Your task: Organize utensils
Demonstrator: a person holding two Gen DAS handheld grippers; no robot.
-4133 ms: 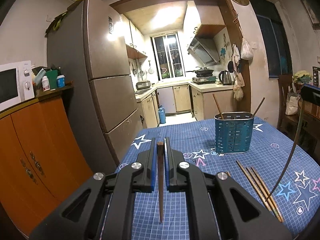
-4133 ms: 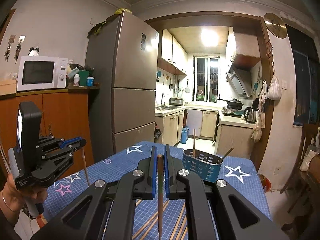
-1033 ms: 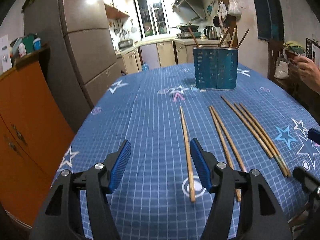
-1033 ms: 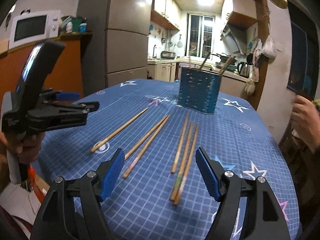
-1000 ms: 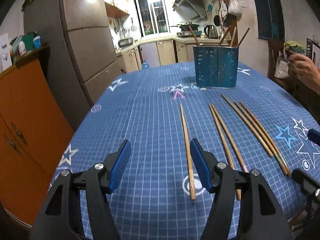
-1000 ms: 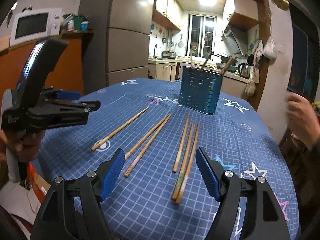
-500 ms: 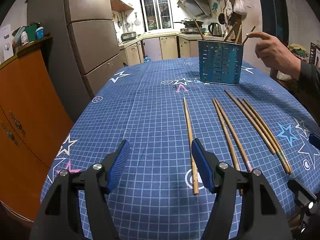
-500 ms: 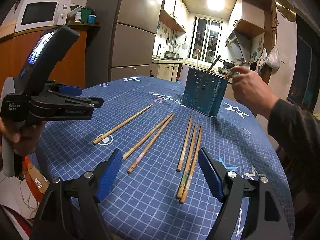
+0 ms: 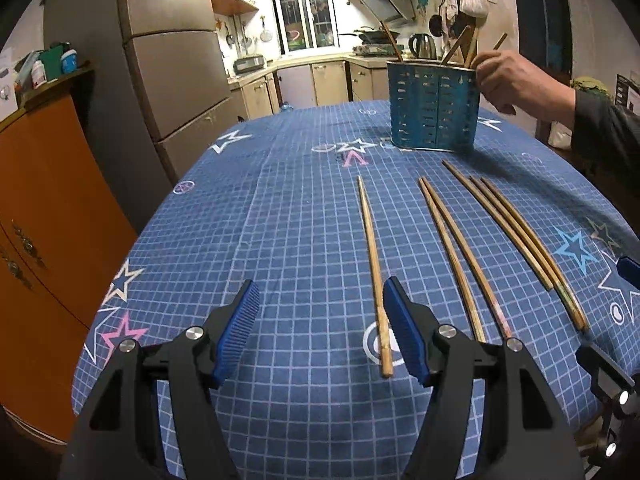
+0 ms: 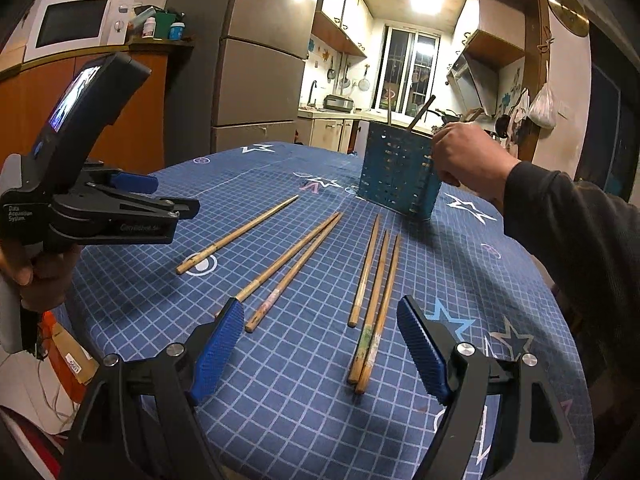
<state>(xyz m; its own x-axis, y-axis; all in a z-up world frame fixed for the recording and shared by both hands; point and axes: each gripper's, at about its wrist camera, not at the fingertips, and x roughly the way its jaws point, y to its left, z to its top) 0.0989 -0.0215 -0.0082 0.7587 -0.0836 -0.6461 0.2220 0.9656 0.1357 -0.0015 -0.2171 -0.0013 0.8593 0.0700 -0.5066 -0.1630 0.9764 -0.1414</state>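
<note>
Several wooden chopsticks lie on the blue star tablecloth: a single one [image 9: 373,258] [image 10: 236,235], a pair [image 9: 456,244] [image 10: 294,264] and a group of three [image 9: 516,236] [image 10: 376,292]. A blue perforated utensil holder [image 9: 434,114] [image 10: 396,172] stands at the far side with a few chopsticks in it. My left gripper [image 9: 322,330] is open and empty, near the single chopstick's near end; it also shows in the right wrist view [image 10: 176,216]. My right gripper [image 10: 320,354] is open and empty, above the near ends of the three.
Another person's hand [image 9: 508,80] [image 10: 466,158] reaches to the holder's rim from the right. An orange cabinet [image 9: 40,200] and a fridge [image 9: 176,80] stand left of the table. The table edge [image 9: 280,440] is just below my grippers.
Both grippers, shut on chopsticks four seconds ago, are open and empty. Over the last second the other person's hand has come in from the right and reached the holder.
</note>
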